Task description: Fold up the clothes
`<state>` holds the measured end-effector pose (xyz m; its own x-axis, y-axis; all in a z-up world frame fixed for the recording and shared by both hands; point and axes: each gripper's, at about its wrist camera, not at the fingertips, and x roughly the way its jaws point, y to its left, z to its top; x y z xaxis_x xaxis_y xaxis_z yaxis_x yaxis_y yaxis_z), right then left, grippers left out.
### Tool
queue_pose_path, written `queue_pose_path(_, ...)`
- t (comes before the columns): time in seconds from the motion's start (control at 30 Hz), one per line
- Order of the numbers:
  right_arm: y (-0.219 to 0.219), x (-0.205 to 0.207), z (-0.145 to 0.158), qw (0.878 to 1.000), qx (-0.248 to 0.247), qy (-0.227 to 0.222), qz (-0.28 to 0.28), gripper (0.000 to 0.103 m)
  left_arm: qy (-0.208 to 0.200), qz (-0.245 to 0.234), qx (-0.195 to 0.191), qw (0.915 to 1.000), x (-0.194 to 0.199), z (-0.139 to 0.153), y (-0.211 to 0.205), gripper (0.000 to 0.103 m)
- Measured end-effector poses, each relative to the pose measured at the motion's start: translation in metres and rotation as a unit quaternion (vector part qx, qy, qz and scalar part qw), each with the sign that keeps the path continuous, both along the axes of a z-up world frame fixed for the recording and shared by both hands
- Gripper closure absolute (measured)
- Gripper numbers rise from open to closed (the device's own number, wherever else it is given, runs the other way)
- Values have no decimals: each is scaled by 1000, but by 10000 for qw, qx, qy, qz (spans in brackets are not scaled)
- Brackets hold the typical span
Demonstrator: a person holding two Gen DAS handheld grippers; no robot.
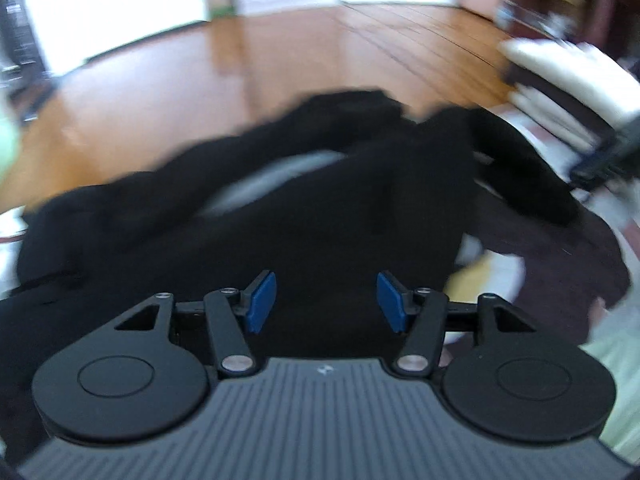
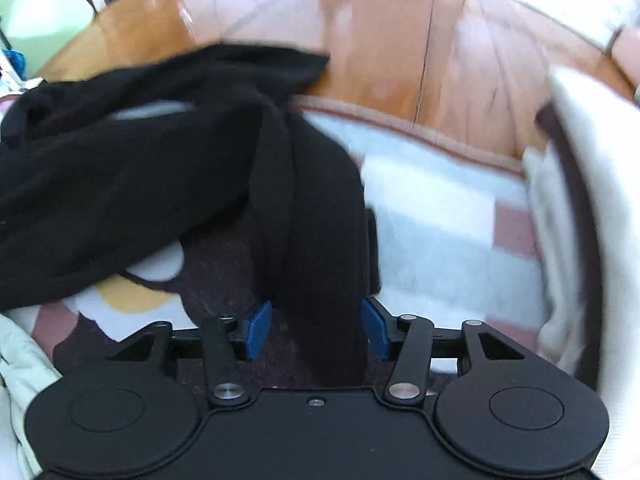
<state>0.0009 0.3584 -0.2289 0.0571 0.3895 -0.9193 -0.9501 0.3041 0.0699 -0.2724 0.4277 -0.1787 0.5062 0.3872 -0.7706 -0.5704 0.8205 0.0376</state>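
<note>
A black garment [image 1: 304, 208] lies crumpled on a patterned blanket, blurred by motion. Its grey inner lining [image 1: 272, 180] shows through an opening. My left gripper [image 1: 326, 300] hovers open just over the near part of the black cloth, blue pads apart with nothing pinched. In the right wrist view the same black garment [image 2: 140, 168] spreads to the left, and a long black sleeve [image 2: 324, 240] runs down toward the camera. My right gripper [image 2: 316, 330] is open, its blue pads [image 2: 258, 330] standing on either side of that sleeve without closing on it.
A patterned blanket [image 2: 440, 216] in white, pink and dark patches covers the work surface. Folded white cloth [image 1: 572, 80] is stacked at the right. A wooden floor [image 1: 240, 68] lies beyond. Pale green fabric [image 1: 616, 380] shows at the near right edge.
</note>
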Motion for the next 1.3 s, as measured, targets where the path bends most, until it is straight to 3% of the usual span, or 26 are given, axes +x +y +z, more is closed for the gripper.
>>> queue_pose_path(0.07,1,3,-3,9999,122,-36,35,48,113,-362,-72,9993,26,-16,-12,46)
queue_pose_path(0.1,-4,1,5,9990,320,-302,4,82,219,-513,15,9984,41,-24,-22,45)
queue_pose_path(0.13,-9,-1,13,9970,518,-567,-26,98,330,-662,113,9972,55,-31,-32,46)
queue_pose_path(0.2,-19,-5,29,9898,911,-1095,-87,98,684,-990,836,9892,77,-47,-50,47)
queue_pose_path(0.23,-24,-7,37,9845,1107,-1358,-117,98,901,-1221,1237,9806,88,-55,-62,46)
queue_pose_path(0.27,-30,-9,45,9781,1301,-1619,-148,98,1126,-1370,1404,9741,94,-61,-66,46)
queue_pose_path(0.3,-35,-11,53,9706,1494,-1878,-178,98,1287,-1398,1382,9720,97,-65,-66,46)
queue_pose_path(0.43,-35,3,64,9317,1470,-3293,-439,95,1173,-943,884,9846,89,-64,-43,46)
queue_pose_path(0.47,-35,11,62,9307,1438,-3296,-667,89,1112,-811,720,9879,85,-64,-35,51)
queue_pose_path(0.5,-35,20,59,9330,1425,-3164,-954,74,1037,-712,430,9911,80,-65,-25,82)
queue_pose_path(0.53,-36,29,57,9343,1411,-3028,-1240,67,932,-612,184,9936,76,-64,-16,93)
queue_pose_path(0.6,-39,35,53,9370,1416,-2829,-1479,66,626,-156,130,9978,62,-52,-1,96)
queue_pose_path(0.67,-42,31,50,9407,1433,-2716,-1439,53,9,576,333,9978,37,-27,9,96)
queue_pose_path(0.7,-44,31,49,9434,1400,-2647,-1429,48,-328,781,254,9961,26,-15,12,96)
queue_pose_path(0.77,-48,38,44,9583,1144,-2027,-1656,48,-706,951,165,9928,9,4,11,96)
queue_pose_path(0.87,-56,51,29,9721,630,-790,-2119,48,-562,781,276,9950,6,12,-6,96)
queue_pose_path(0.93,-67,61,4,9647,174,352,-2605,47,-549,656,246,9960,3,12,-17,96)
queue_pose_path(1.0,-86,62,-26,9363,-178,1550,-3148,47,-511,622,278,9964,-1,10,-24,96)
queue_pose_path(1.03,-95,61,-33,9247,-174,1875,-3309,46,-493,622,303,9964,-2,9,-26,96)
queue_pose_path(1.2,-102,46,-30,9157,160,1647,-3663,43,-620,694,199,9955,8,3,-12,96)
queue_pose_path(1.23,-101,44,-31,9123,329,1630,-3742,30,-658,740,135,9950,8,3,-9,96)
queue_pose_path(1.3,-91,37,-31,9216,541,1139,-3671,24,-691,790,28,9945,6,2,-7,96)
